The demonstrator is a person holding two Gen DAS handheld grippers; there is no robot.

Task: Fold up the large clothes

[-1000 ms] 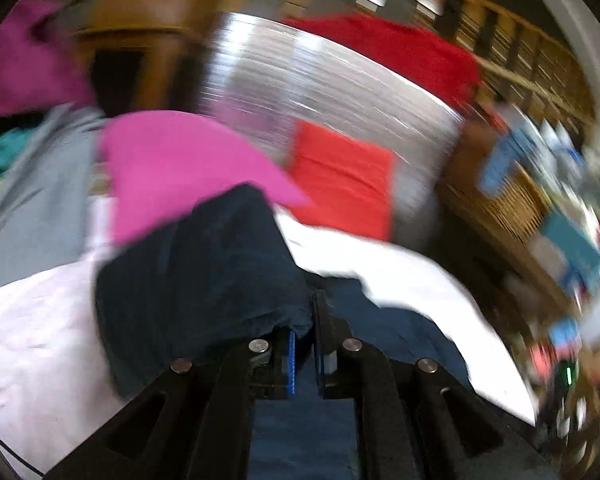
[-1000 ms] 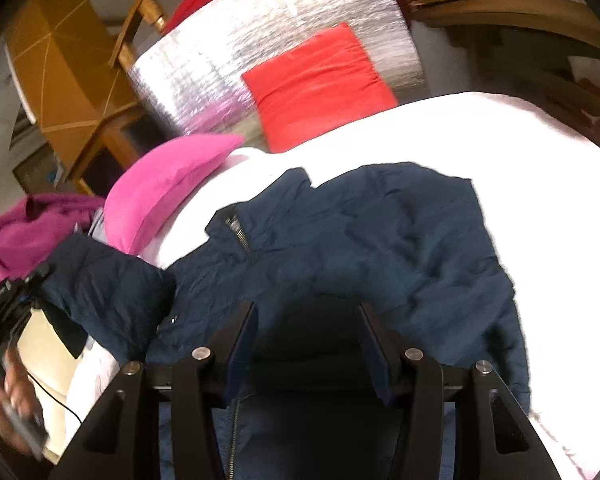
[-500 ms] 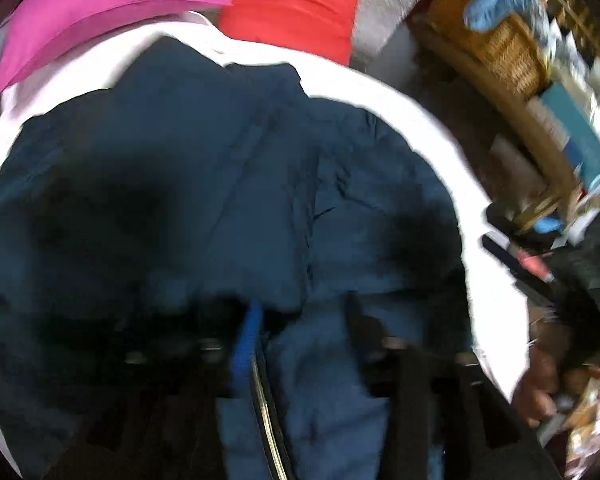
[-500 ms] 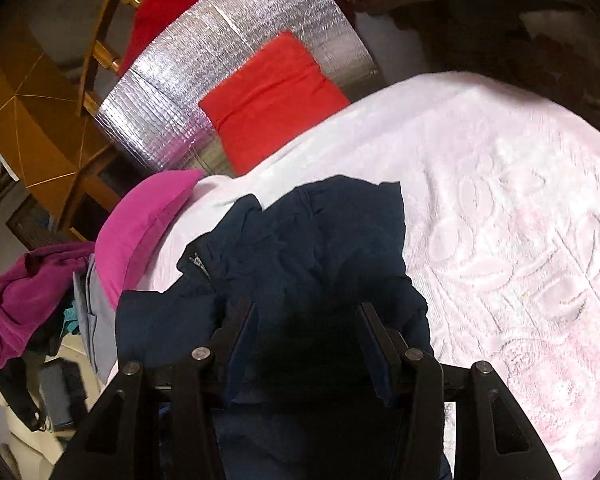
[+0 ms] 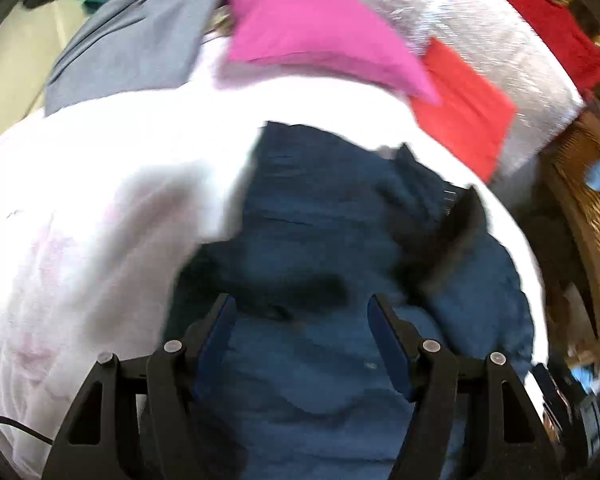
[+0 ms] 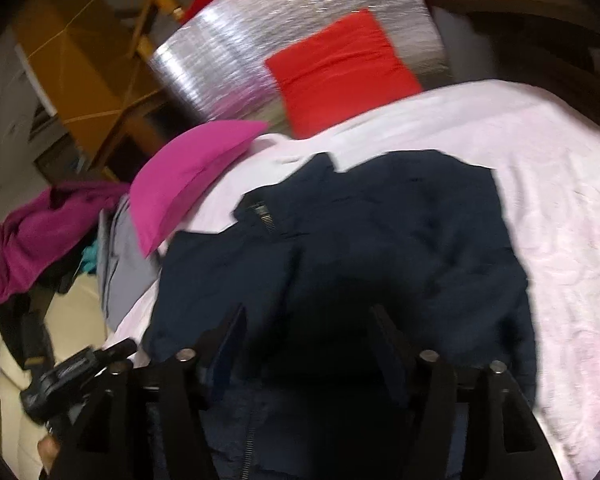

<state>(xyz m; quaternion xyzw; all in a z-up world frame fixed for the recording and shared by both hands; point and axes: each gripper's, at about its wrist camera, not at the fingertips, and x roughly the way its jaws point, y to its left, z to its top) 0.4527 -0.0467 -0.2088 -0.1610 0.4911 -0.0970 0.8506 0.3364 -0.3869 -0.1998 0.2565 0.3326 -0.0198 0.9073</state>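
A dark navy quilted jacket (image 5: 324, 240) lies on the white bedspread (image 5: 112, 200), its sleeves folded over the body and its zipper and collar toward the pillows. My left gripper (image 5: 300, 320) is open and empty just above the jacket's lower middle. In the right wrist view the jacket (image 6: 380, 232) fills the centre. My right gripper (image 6: 308, 332) is open and empty over its near edge. The left gripper's black body (image 6: 72, 376) shows at the lower left of that view.
A pink pillow (image 5: 312, 28) and a red pillow (image 5: 464, 108) lean at the head of the bed against a silver foil panel (image 6: 260, 32). Grey and magenta clothes (image 6: 40, 232) are piled at the left. A wicker basket (image 5: 592, 184) stands at the right.
My left gripper let go of the jacket sleeve it carried over the body, opened and drew back. The right gripper stayed open and shifted slightly over the jacket.
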